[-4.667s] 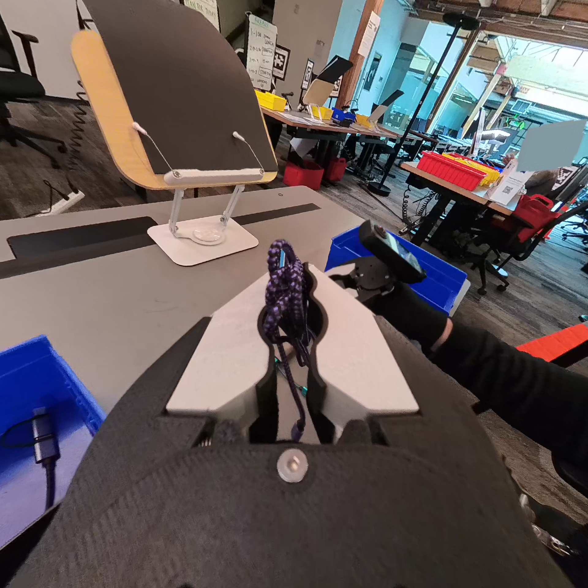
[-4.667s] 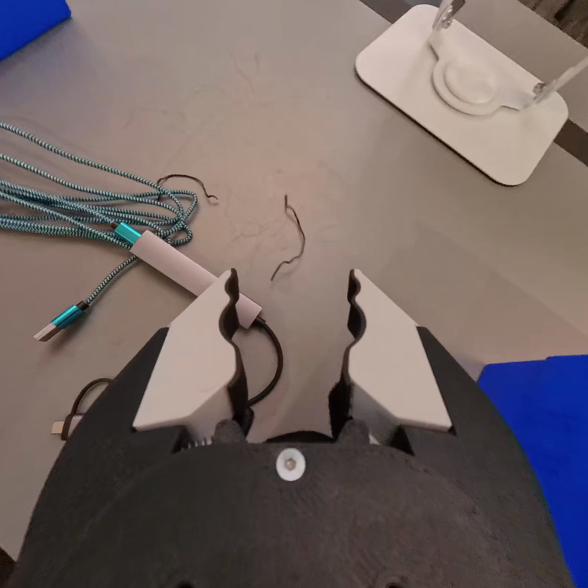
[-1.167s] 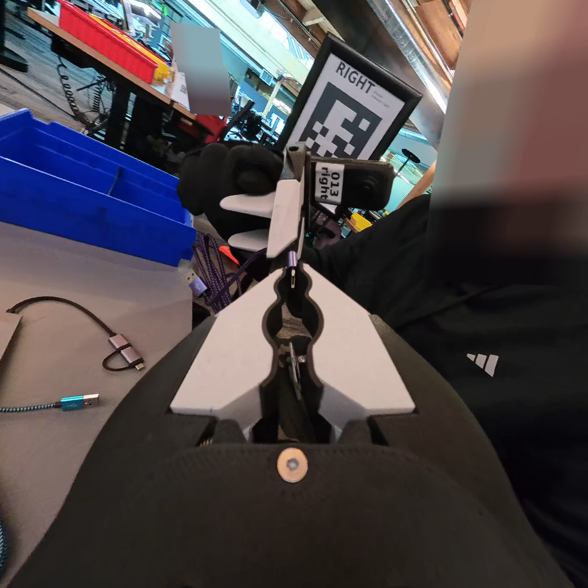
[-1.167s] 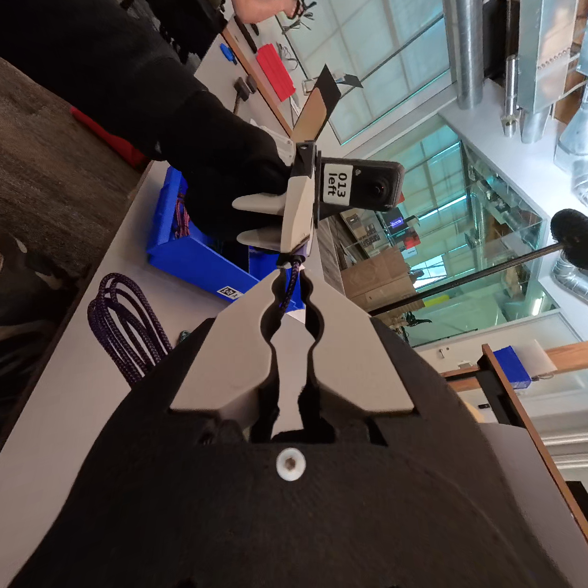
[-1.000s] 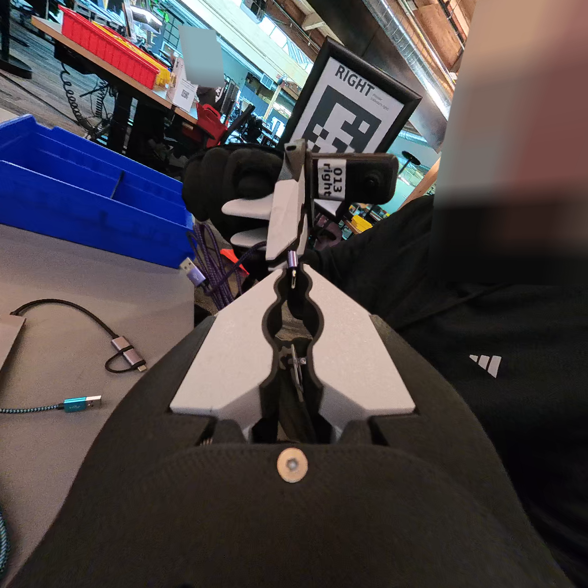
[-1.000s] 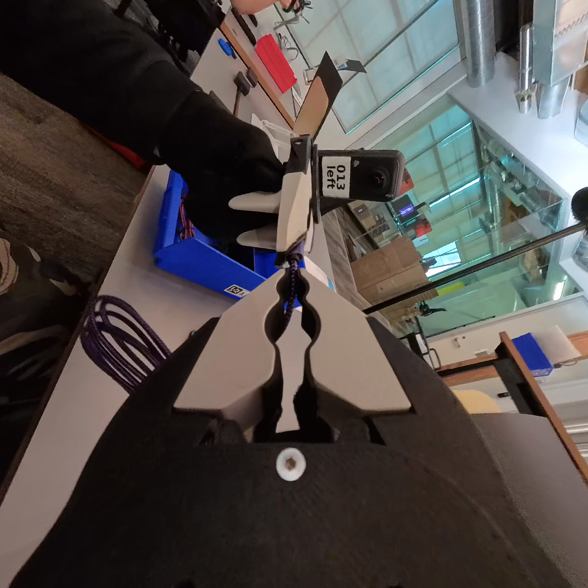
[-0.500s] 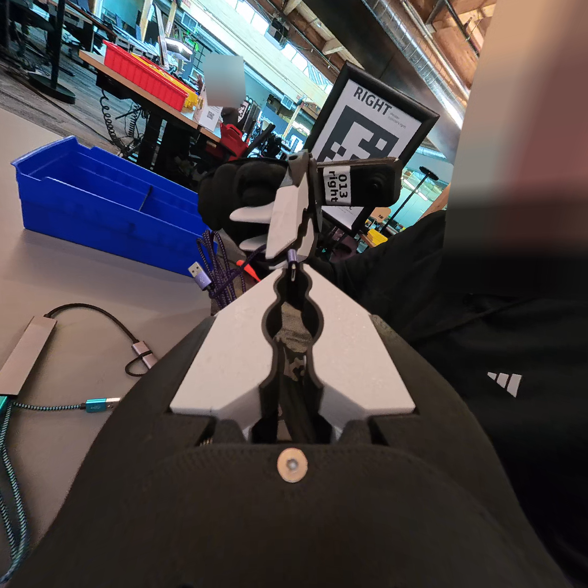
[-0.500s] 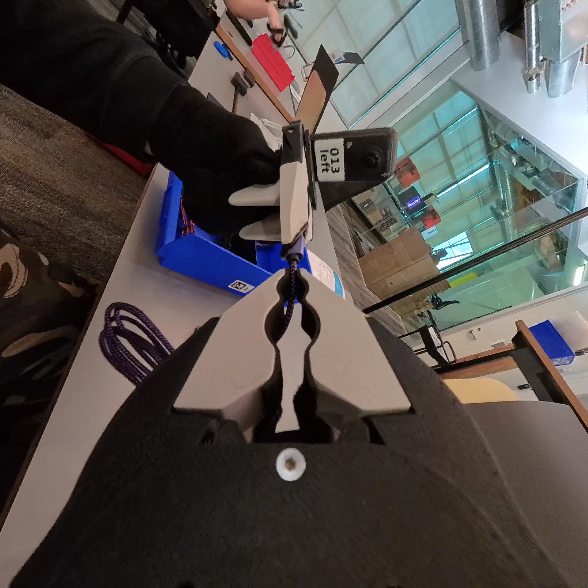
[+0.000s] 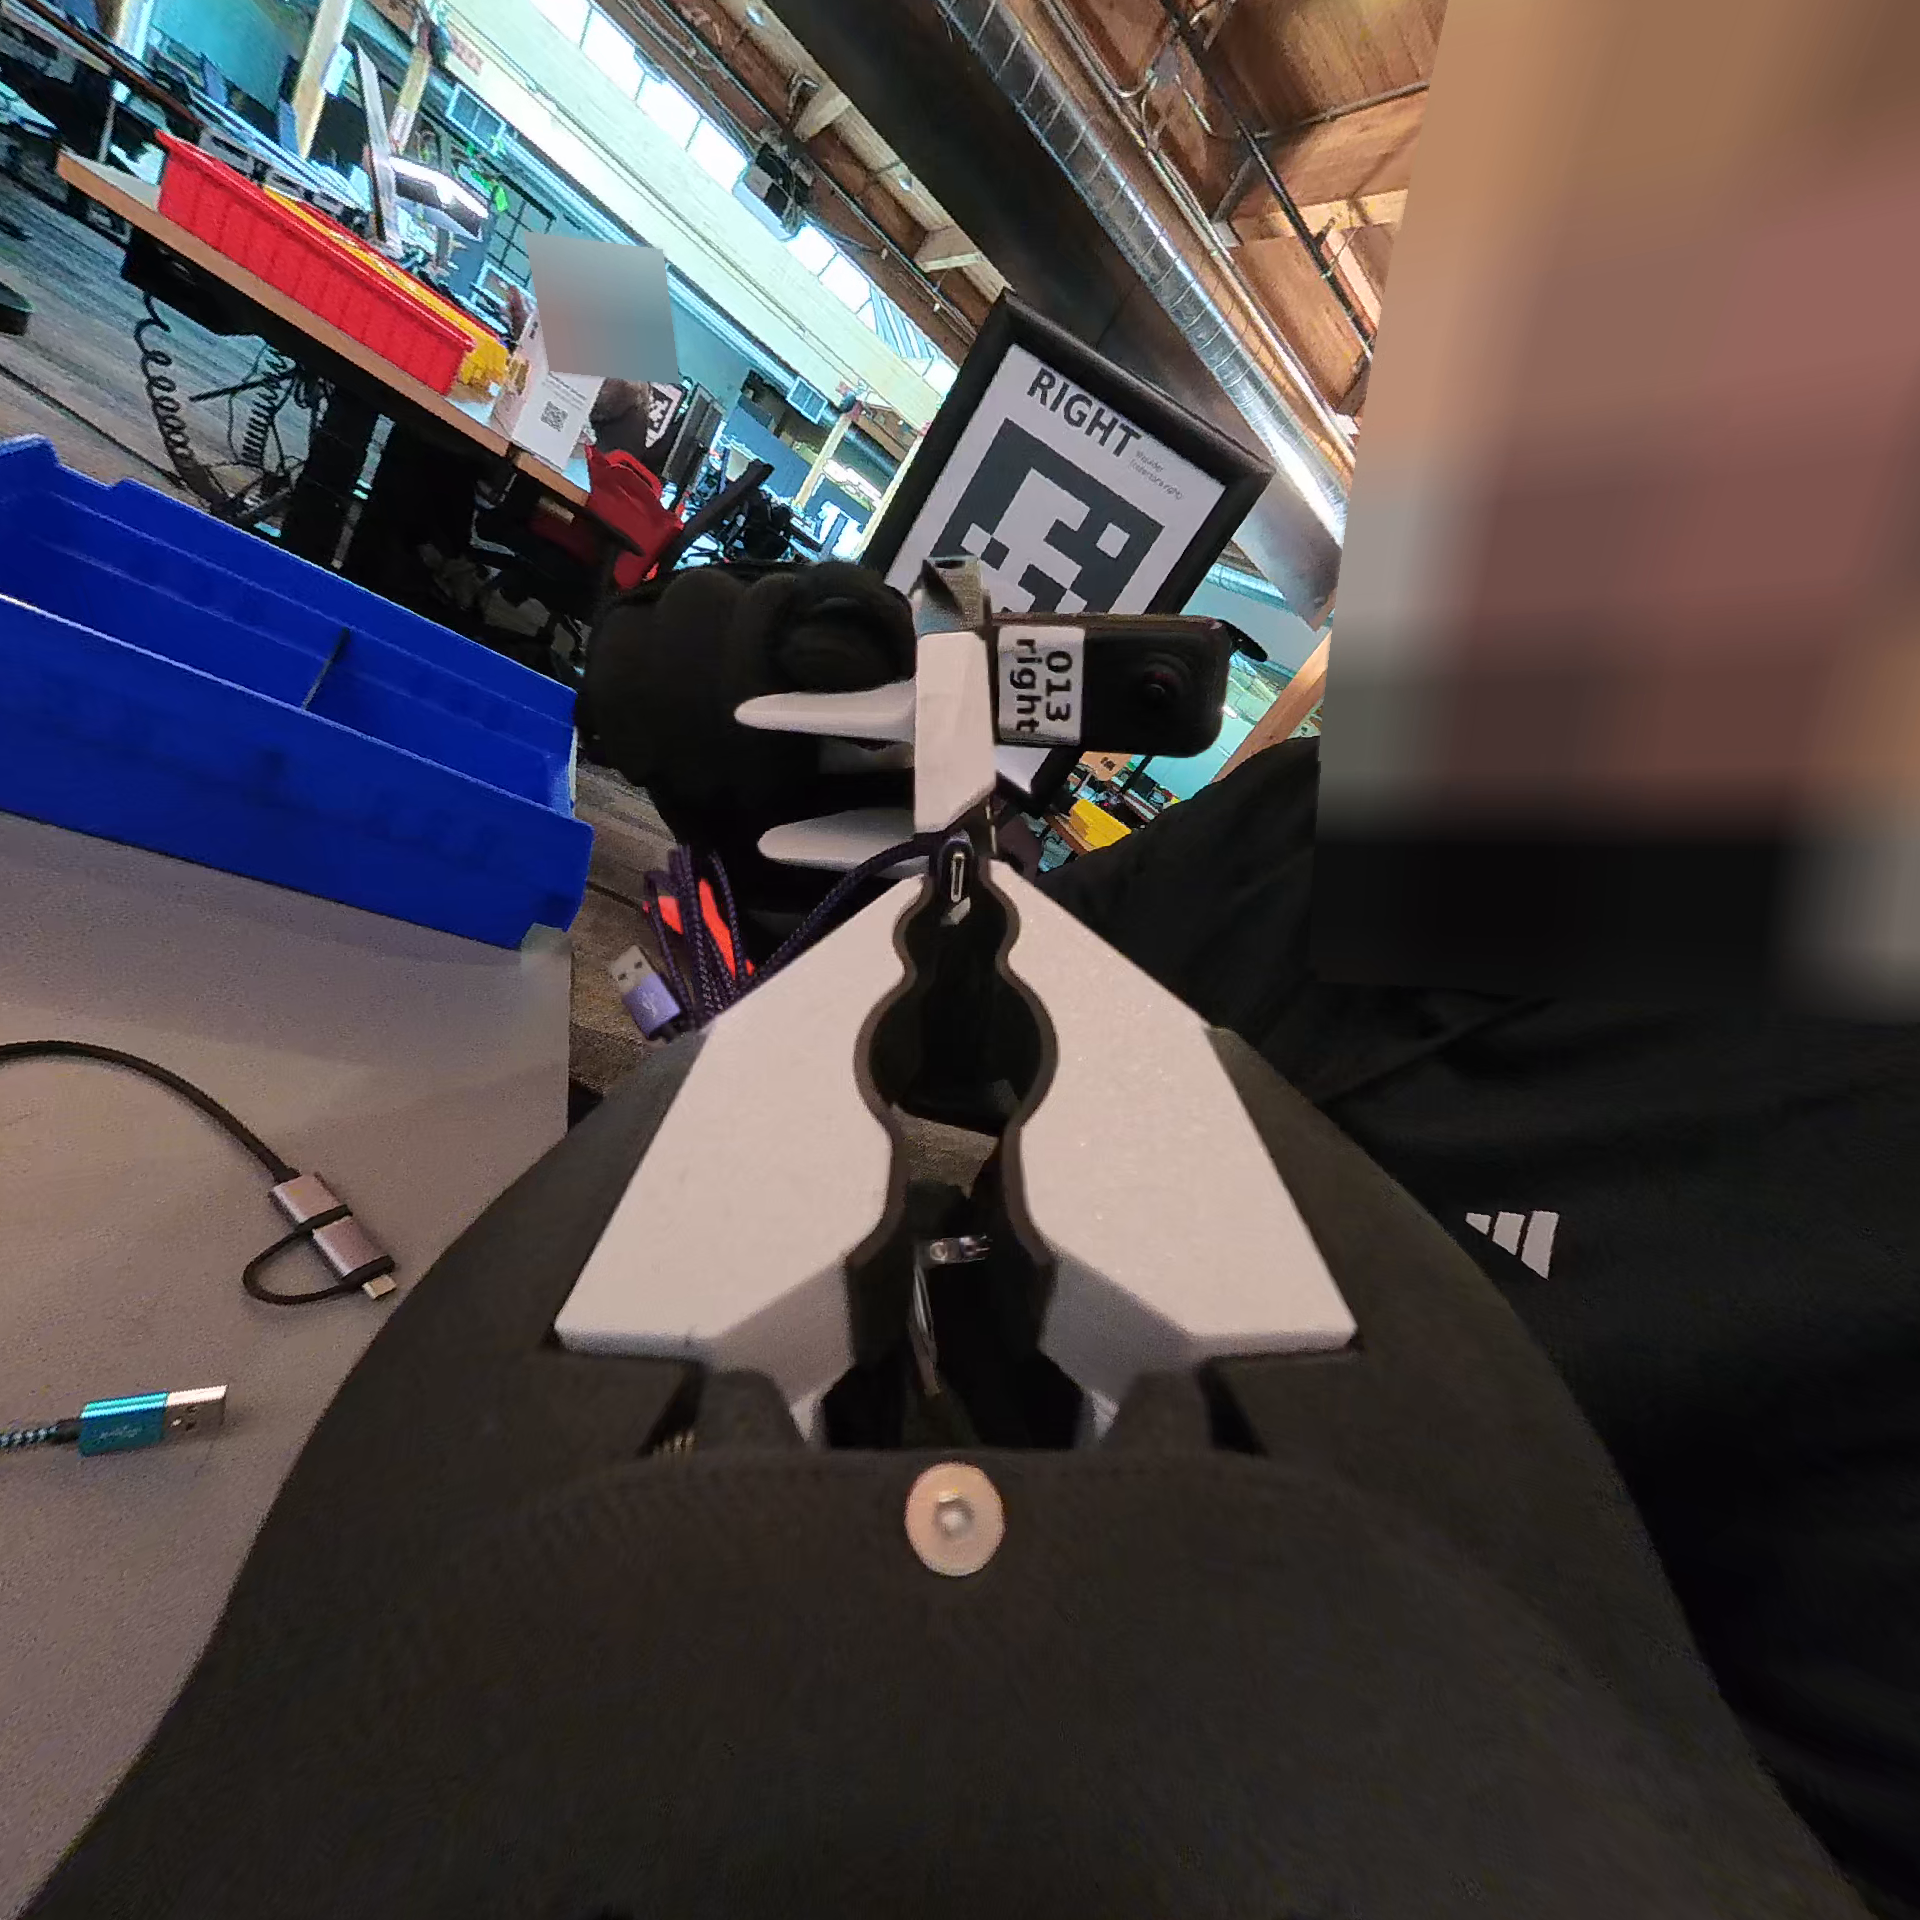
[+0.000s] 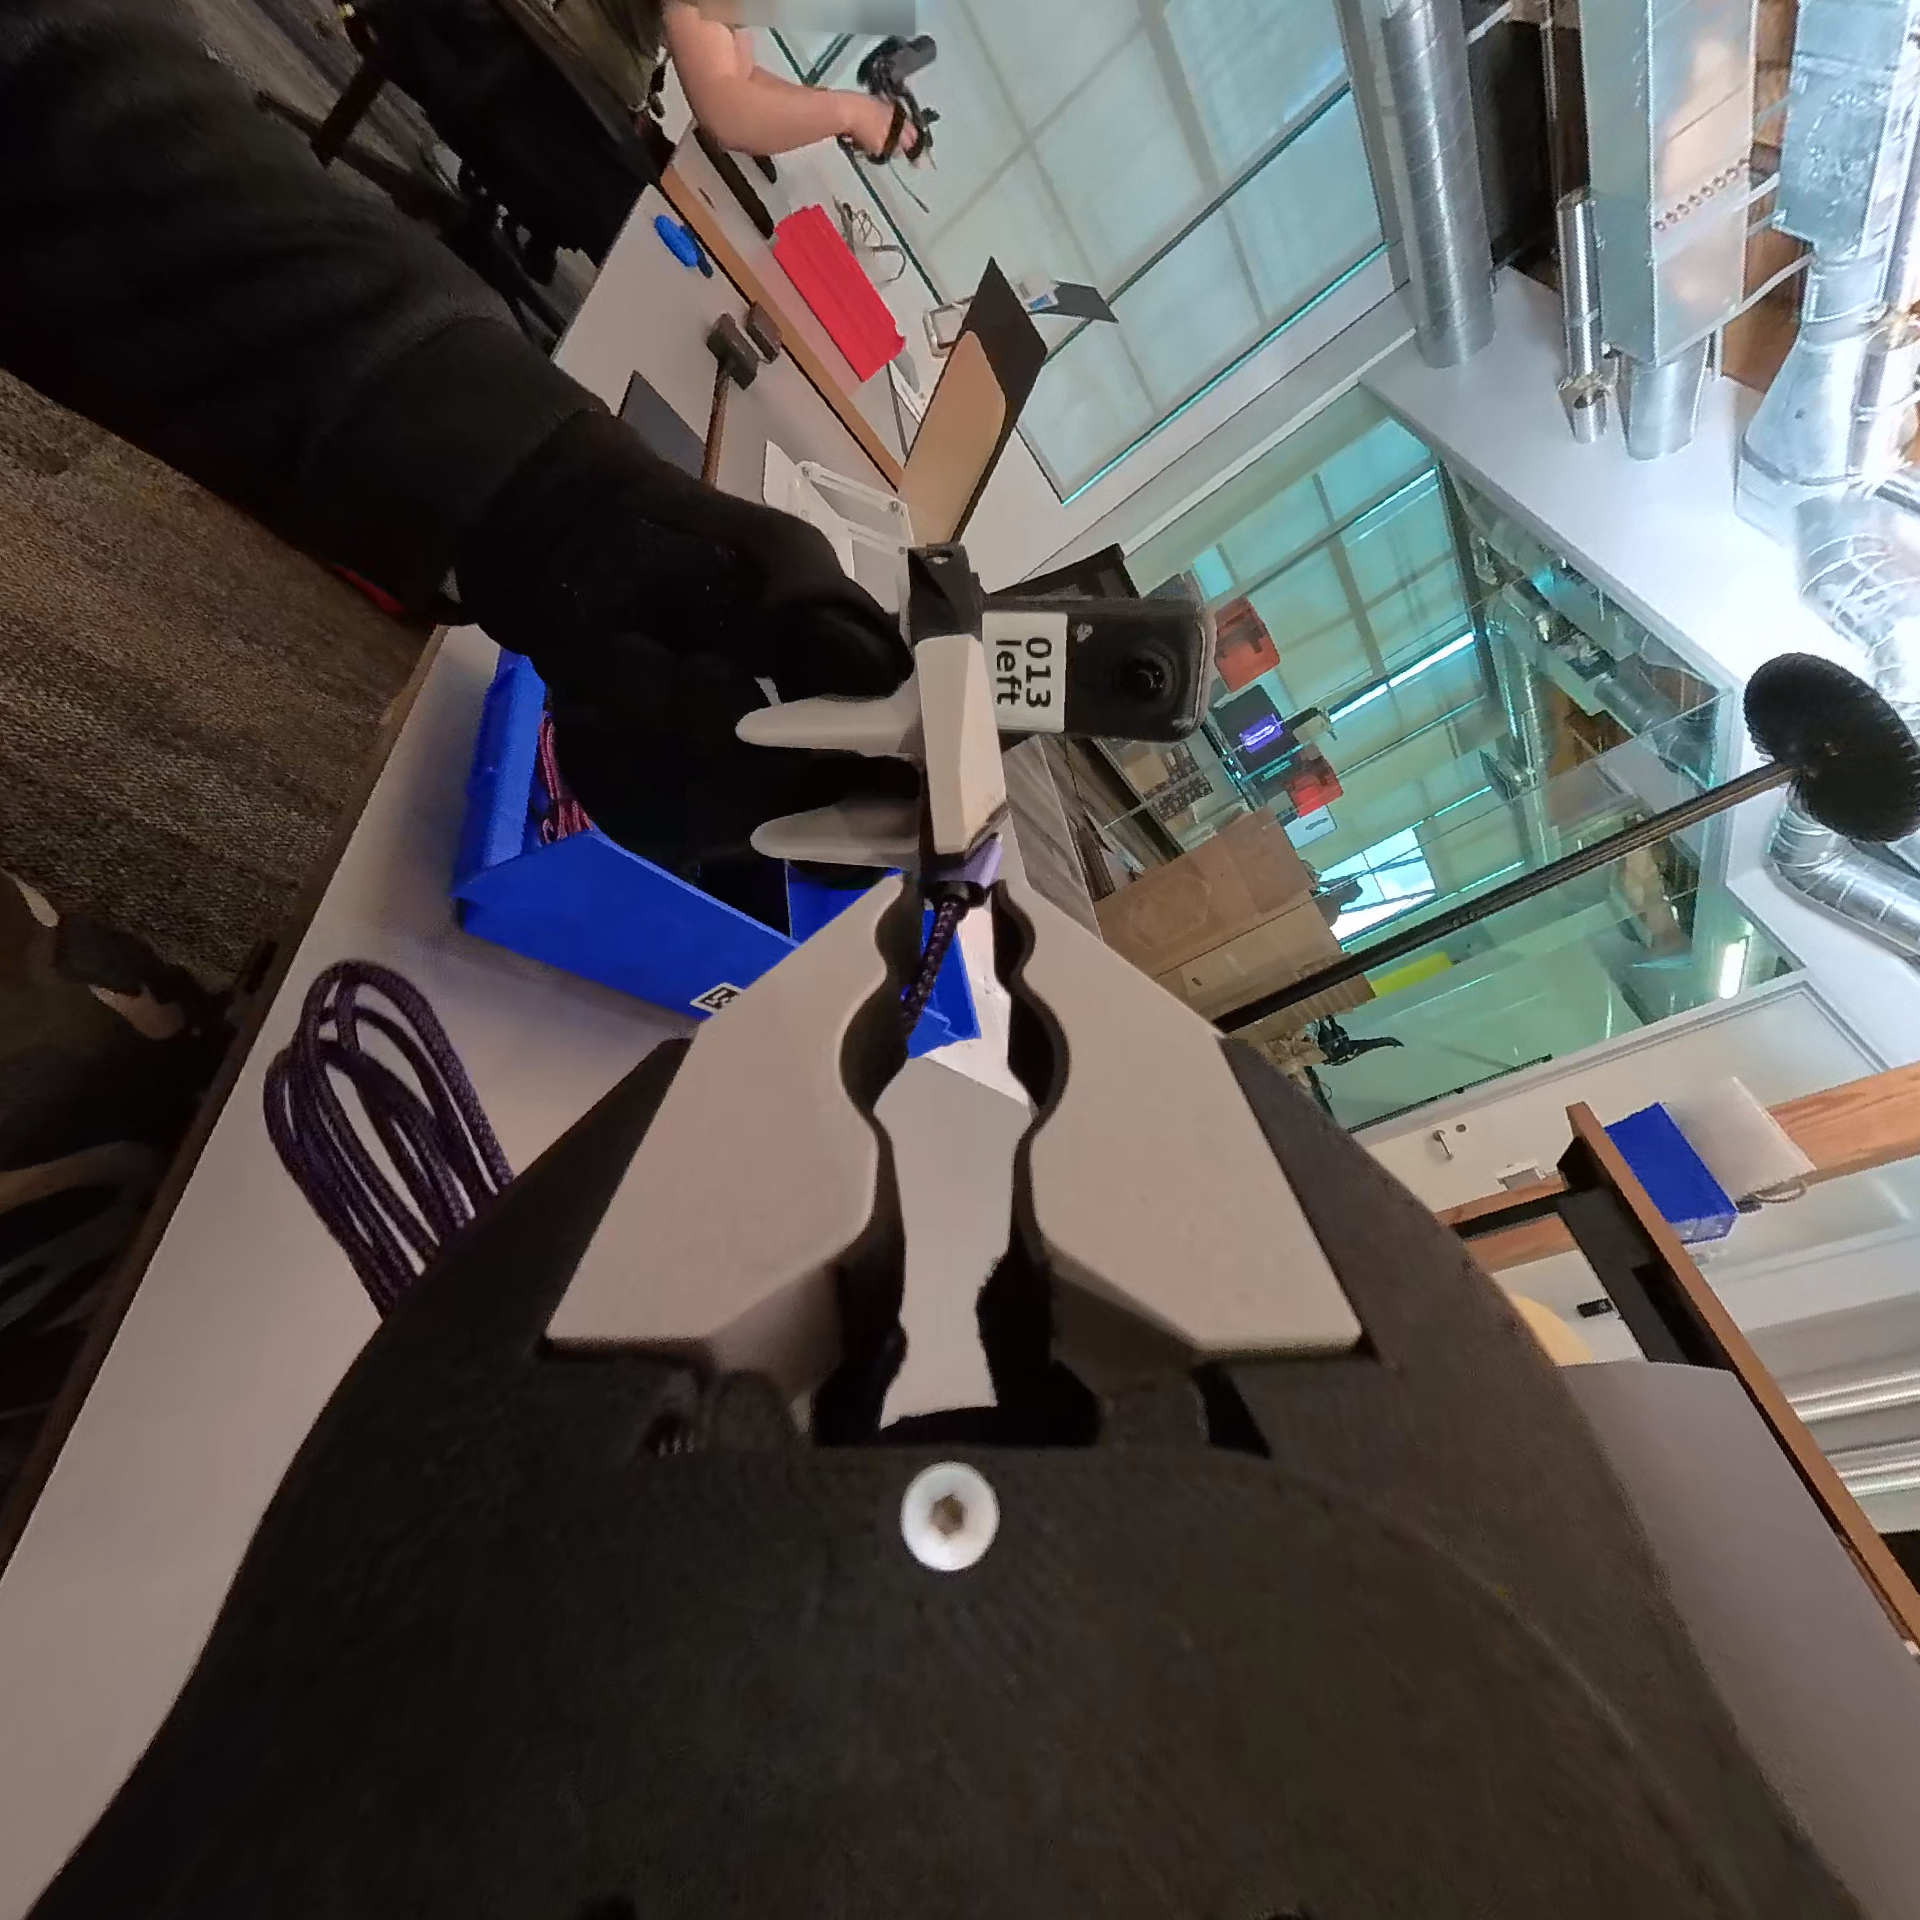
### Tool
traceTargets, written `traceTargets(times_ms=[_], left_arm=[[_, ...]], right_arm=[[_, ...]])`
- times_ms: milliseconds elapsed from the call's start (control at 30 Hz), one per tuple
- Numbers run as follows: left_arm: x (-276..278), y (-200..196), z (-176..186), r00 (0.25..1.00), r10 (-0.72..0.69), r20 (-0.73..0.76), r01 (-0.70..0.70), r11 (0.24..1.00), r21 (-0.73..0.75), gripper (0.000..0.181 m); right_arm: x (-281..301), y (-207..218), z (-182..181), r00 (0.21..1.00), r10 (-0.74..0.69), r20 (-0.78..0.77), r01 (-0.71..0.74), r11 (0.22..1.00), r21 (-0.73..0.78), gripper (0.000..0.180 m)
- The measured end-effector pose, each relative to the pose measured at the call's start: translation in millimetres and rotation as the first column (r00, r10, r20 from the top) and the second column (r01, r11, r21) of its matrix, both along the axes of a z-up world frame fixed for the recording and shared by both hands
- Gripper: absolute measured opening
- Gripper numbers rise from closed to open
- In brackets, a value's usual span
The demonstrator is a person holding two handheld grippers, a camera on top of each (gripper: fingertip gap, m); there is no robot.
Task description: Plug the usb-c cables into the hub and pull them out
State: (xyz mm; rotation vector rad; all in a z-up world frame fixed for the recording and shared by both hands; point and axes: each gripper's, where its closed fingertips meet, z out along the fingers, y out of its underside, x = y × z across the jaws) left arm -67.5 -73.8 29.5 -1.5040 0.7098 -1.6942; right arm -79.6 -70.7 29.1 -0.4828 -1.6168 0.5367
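Well, things have changed a good deal from nearly five seconds back. Then my left gripper (image 9: pixel 956 902) held the purple cable (image 10: pixel 932 961) bunched over the table (image 9: pixel 260 987), and my right gripper (image 10: pixel 943 904) hung spread wide above the desk. Now both are lifted and face each other tip to tip near the table's edge. Over the last second that meeting has hardly altered; only the background has swung.

My left claw's tips are pressed together, and the cable's USB-C plug (image 9: pixel 956 871) sits right at them, its oval metal mouth turned toward my left camera. From the right wrist view the plug's purple housing touches the edge-on tip of the left claw, and the braided cord runs back from it between my right claw's fingers (image 10: pixel 1122 1122). Those fingers have closed to a narrow slot around the cord; I cannot tell whether they actually pinch it.

Most of the cable lies coiled on the table beside my right claw, and its USB-A plug (image 9: pixel 646 1003) dangles past the table's edge, below a blue bin (image 9: pixel 312 748). A short black adapter lead (image 9: pixel 322 1236) and a teal-sleeved plug (image 9: pixel 145 1423) lie flat on the table, well apart from both claws.
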Motion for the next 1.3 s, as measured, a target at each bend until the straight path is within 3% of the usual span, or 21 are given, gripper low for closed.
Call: traceTargets(times_ms=[233,500,667,767,867,1000,1100,1300], left_arm=[[-2,8,-2,0.999,0.039,0.008,-0.039,0.999,-0.019,0.003],[-9,25,1,0.962,0.251,-0.108,-0.236,0.961,0.142,0.008],[-13,36,2,0.885,0.421,-0.197,-0.352,0.885,0.306,0.01],[-14,41,-1,0.762,0.577,-0.293,-0.373,0.761,0.53,0.013],[-11,38,-2,0.595,0.714,-0.368,-0.241,0.595,0.767,0.016],[-11,35,-10,0.281,0.883,-0.377,0.163,0.343,0.925,0.015],[-1,31,-29,0.192,0.89,-0.414,0.349,0.332,0.876,0.015],[1,37,-42,0.125,0.905,-0.407,0.431,0.32,0.844,0.017]], right_arm=[[-2,8,-3,0.999,-0.039,0.031,0.04,0.998,-0.043,0.008],[2,29,-5,0.999,-0.007,0.048,0.022,0.953,-0.302,0.008],[0,39,-15,0.996,-0.015,0.085,0.045,0.932,-0.36,0.008],[-2,41,-23,0.993,0.008,0.114,0.04,0.909,-0.415,0.008],[-3,41,-32,0.986,0.05,0.159,0.033,0.879,-0.476,0.008],[1,35,-44,0.964,0.145,0.222,0.001,0.835,-0.55,0.008],[3,28,-52,0.941,0.223,0.254,-0.02,0.785,-0.619,0.008],[8,28,-62,0.915,0.264,0.303,0.003,0.749,-0.663,0.008]])
